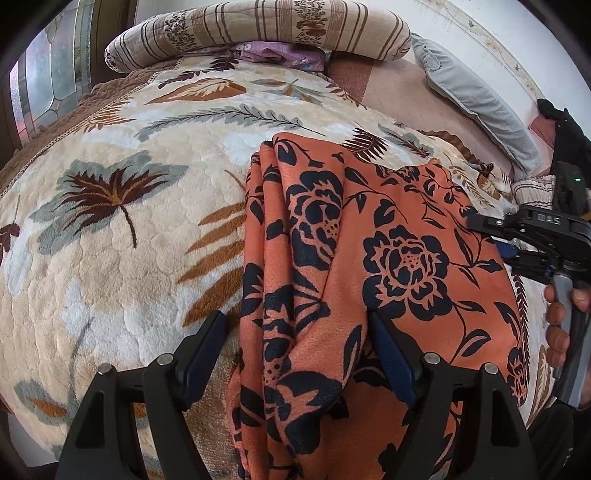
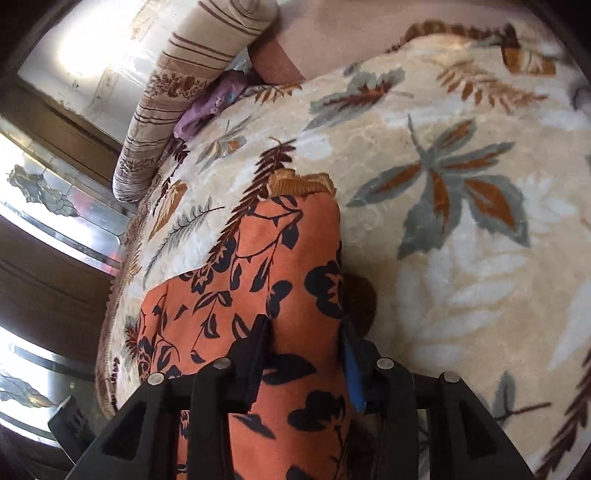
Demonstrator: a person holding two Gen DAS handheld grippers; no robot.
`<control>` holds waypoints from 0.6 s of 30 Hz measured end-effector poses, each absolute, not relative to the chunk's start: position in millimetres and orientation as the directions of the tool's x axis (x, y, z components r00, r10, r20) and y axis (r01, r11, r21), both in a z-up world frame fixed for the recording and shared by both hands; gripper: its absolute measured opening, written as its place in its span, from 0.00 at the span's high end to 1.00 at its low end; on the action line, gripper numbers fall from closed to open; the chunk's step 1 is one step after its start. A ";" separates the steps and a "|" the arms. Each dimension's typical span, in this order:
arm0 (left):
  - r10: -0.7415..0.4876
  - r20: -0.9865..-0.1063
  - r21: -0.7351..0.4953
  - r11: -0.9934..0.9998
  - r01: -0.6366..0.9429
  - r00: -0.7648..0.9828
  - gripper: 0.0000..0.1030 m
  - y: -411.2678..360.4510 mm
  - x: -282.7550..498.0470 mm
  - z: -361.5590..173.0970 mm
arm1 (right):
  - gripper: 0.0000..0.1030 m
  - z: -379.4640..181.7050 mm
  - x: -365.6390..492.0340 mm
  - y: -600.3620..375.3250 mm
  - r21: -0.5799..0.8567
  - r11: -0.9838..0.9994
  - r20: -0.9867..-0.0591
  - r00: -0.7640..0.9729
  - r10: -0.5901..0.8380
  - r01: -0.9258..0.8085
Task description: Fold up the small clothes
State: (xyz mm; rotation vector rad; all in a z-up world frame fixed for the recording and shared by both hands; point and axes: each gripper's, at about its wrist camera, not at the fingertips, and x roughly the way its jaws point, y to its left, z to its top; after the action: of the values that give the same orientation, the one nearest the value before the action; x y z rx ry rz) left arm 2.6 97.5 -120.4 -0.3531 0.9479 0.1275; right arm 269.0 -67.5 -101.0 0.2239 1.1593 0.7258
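Note:
An orange garment with dark blue flowers [image 1: 406, 258] lies in long folds on a plush leaf-patterned blanket [image 1: 129, 258]. My left gripper [image 1: 295, 336] stands open astride a bunched ridge of it; the left finger [image 1: 207, 339] is over the blanket, the right finger [image 1: 388, 350] rests on the cloth. At the garment's right edge, my right gripper [image 1: 487, 236] is held by a hand [image 1: 557, 325]. In the right wrist view the garment [image 2: 258, 266] fills the gap of the right gripper [image 2: 304, 328], which is shut on a raised fold. A tan gathered waistband [image 2: 303, 184] ends the garment.
A striped bolster [image 1: 258, 29] lies across the far end of the bed with a purple cloth [image 1: 277, 53] tucked under it. A grey pillow [image 1: 476, 96] lies by the wall at right. Patterned glass doors [image 2: 40, 192] stand beyond the bed's edge.

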 end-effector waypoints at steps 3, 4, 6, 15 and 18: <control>-0.049 -0.814 -0.241 0.936 -0.259 0.579 0.22 97.1 2.7 -120.2 | 0.55 -76.6 243.7 -72.1 0.497 0.738 -0.725 0.249 0.642 -0.456; -0.051 -0.814 -0.241 0.936 -0.256 0.578 0.22 97.4 3.3 -120.1 | 0.55 -70.9 234.6 -73.6 0.510 0.723 -0.710 0.247 0.659 -0.466; -0.066 -0.815 -0.257 0.931 -0.257 0.575 0.22 99.6 3.5 -119.5 | 0.55 -61.7 217.3 -73.2 0.527 0.691 -0.685 0.234 0.690 -0.494; -0.108 -0.799 -0.290 0.931 -0.223 0.592 0.22 105.8 -0.7 -119.9 | 0.50 -74.8 195.6 -64.8 0.582 0.655 -0.679 0.155 0.718 -0.482; -0.103 -0.802 -0.285 0.932 -0.224 0.589 0.22 104.4 0.4 -119.4 | 0.37 -81.9 188.4 -61.0 0.578 0.651 -0.687 0.138 0.714 -0.491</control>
State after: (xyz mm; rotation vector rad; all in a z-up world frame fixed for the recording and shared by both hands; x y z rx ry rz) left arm 0.4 104.4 -119.4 -0.3788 0.9445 0.0723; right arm 188.4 -61.0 -81.9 0.2349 1.1330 0.8828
